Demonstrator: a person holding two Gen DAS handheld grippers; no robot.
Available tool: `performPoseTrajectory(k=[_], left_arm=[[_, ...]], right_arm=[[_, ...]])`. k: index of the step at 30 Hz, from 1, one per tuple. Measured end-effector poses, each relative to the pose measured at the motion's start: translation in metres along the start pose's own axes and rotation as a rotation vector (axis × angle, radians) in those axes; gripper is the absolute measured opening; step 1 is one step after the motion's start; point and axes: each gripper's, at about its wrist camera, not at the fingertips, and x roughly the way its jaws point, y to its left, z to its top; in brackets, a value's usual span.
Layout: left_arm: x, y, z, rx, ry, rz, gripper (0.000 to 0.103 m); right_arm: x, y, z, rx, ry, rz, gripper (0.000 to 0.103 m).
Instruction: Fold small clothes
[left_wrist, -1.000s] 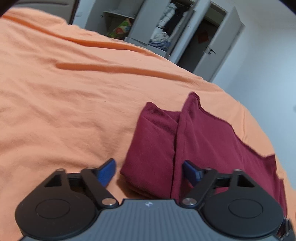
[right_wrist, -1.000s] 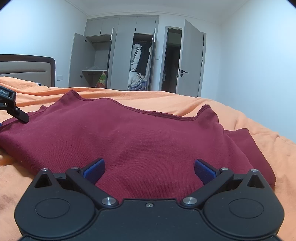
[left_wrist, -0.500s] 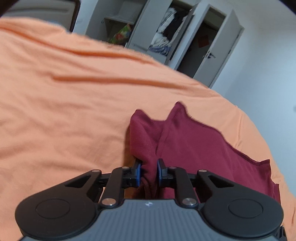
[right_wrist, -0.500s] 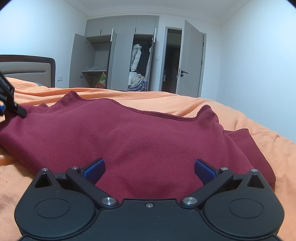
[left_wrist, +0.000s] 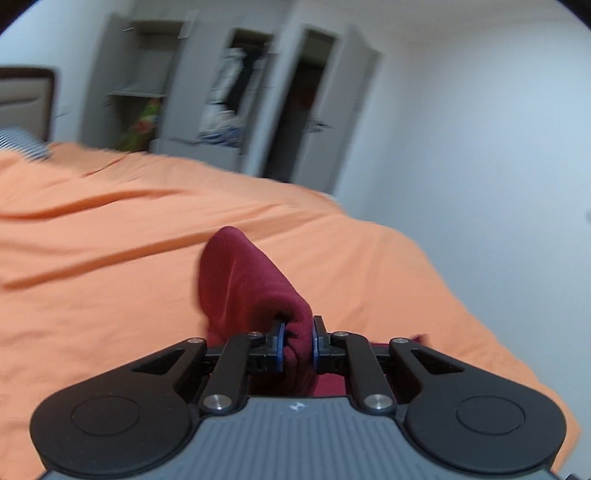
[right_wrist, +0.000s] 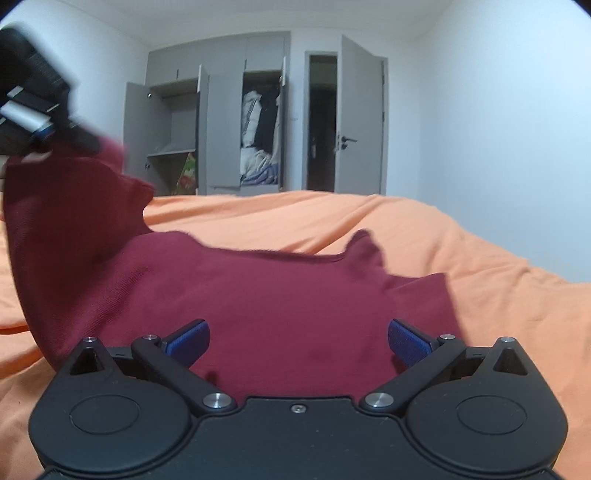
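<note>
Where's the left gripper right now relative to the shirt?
In the right wrist view the left gripper is at upper left, lifting one side of the maroon shirt off the orange bedspread.

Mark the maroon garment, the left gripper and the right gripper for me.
maroon garment (right_wrist: 280, 310): right wrist view, flat middle of the cloth.
left gripper (left_wrist: 297, 345): left wrist view, between the blue pads clamping a bunched fold.
right gripper (right_wrist: 298, 338): right wrist view, gap between the spread fingertips.
</note>
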Motion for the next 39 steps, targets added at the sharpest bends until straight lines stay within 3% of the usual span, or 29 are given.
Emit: performPoseTrajectory(k=[4,9,14,18,21,23,27,29,31,34,39], left_arm=[[0.031,-0.083,-0.003,0.108,0.029,-0.146,0.013],[0.082,-0.176,-0.045,0.27,0.148,-0.291,0.013],[0.118,-0.223,-0.102,0.454,0.27,-0.242,0.014],[0.12,-0.226,-0.114,0.472,0.284,-0.233,0.019],[0.121,-0.22,-0.105,0.451,0.293,-0.263,0.038],[0.119,-0.217,-0.1,0.422,0.293,-0.282,0.057],[0.108,-0.207,-0.092,0.368,0.291,-0.296,0.071],[0.102,-0.199,-0.086,0.327,0.284,-0.31,0.085],[0.096,-0.191,-0.08,0.291,0.264,-0.31,0.092],[0.085,-0.173,-0.071,0.243,0.234,-0.263,0.1],[0.073,-0.124,-0.054,0.142,0.217,-0.134,0.102]], right_arm=[[-0.02,-0.029,-0.006,-0.008,-0.005,-0.059,0.103],[-0.046,-0.065,-0.023,-0.004,0.029,-0.162,0.103],[-0.066,-0.098,-0.037,0.039,0.065,-0.256,0.103],[-0.074,-0.115,-0.046,0.092,0.076,-0.293,0.103],[-0.071,-0.12,-0.047,0.105,0.079,-0.294,0.103],[-0.069,-0.119,-0.047,0.1,0.073,-0.296,0.103],[-0.066,-0.116,-0.046,0.103,0.072,-0.3,0.102],[-0.066,-0.115,-0.046,0.101,0.076,-0.3,0.103],[-0.065,-0.115,-0.045,0.103,0.08,-0.301,0.103],[-0.066,-0.114,-0.042,0.105,0.08,-0.305,0.103],[-0.067,-0.113,-0.032,0.116,0.051,-0.299,0.103]])
